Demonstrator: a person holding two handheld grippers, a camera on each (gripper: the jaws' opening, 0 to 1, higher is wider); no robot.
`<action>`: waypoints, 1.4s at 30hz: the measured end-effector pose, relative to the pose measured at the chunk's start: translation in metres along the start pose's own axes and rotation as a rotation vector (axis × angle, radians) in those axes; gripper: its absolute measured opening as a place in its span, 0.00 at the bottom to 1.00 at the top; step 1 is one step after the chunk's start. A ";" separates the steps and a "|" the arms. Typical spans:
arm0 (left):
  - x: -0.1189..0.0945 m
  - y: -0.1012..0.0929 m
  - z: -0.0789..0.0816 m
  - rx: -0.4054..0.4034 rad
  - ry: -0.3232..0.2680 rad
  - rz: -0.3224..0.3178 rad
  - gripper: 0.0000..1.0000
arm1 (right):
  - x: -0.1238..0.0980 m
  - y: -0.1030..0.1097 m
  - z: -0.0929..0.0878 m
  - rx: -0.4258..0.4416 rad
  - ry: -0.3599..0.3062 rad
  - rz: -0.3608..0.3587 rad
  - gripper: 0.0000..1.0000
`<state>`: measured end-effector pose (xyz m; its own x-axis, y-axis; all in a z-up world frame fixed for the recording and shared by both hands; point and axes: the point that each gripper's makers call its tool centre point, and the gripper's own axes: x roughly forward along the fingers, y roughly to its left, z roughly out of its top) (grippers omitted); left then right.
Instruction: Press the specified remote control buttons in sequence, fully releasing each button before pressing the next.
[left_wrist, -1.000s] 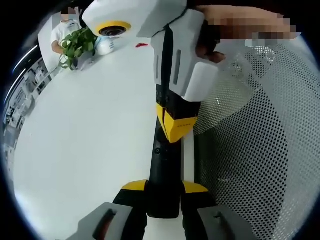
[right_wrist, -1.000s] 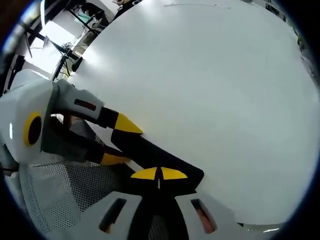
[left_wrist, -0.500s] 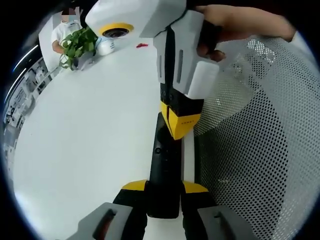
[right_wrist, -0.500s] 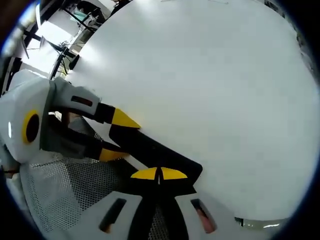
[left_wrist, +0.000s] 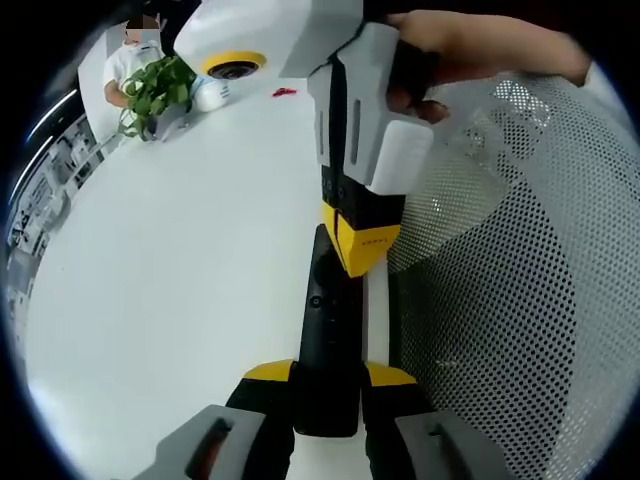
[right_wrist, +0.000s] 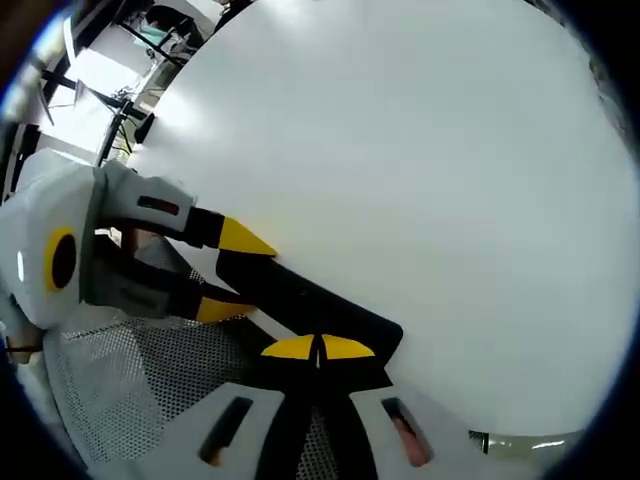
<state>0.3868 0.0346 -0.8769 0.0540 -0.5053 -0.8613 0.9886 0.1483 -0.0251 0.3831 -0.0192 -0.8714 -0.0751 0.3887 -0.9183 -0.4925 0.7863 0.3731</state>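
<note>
A long black remote control (left_wrist: 326, 320) lies lengthwise between the jaws of my left gripper (left_wrist: 328, 375), which is shut on its near end. My right gripper (left_wrist: 362, 245) comes down from the top of the left gripper view with its yellow tips closed together, meeting the remote's far half near its buttons. In the right gripper view, my right gripper (right_wrist: 318, 348) is shut with nothing held, its tips at the remote control (right_wrist: 300, 305). The left gripper (right_wrist: 232, 275) clamps the remote's other end from the left. A hand (left_wrist: 440, 50) holds the right gripper.
The white table (left_wrist: 170, 260) spreads to the left and away. A white perforated mesh chair back (left_wrist: 510, 300) stands close on the right. At the far end are a potted plant (left_wrist: 152, 92), a white object (left_wrist: 208, 95) and a small red item (left_wrist: 283, 90).
The right gripper has shifted slightly along the remote and its tips sit a little farther up. The left gripper's hold on the remote is unchanged.
</note>
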 end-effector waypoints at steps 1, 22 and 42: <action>0.000 0.000 0.000 0.003 0.001 0.001 0.25 | 0.000 0.000 0.000 -0.007 0.001 -0.004 0.00; 0.000 -0.001 0.001 0.004 -0.003 -0.002 0.25 | 0.001 0.000 -0.001 0.017 0.000 -0.004 0.00; 0.001 -0.001 0.002 0.029 0.006 0.006 0.25 | -0.009 0.003 0.020 0.101 -0.127 0.058 0.00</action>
<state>0.3861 0.0317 -0.8766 0.0593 -0.4990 -0.8646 0.9920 0.1264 -0.0049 0.3997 -0.0105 -0.8598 0.0123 0.4874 -0.8731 -0.4007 0.8024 0.4423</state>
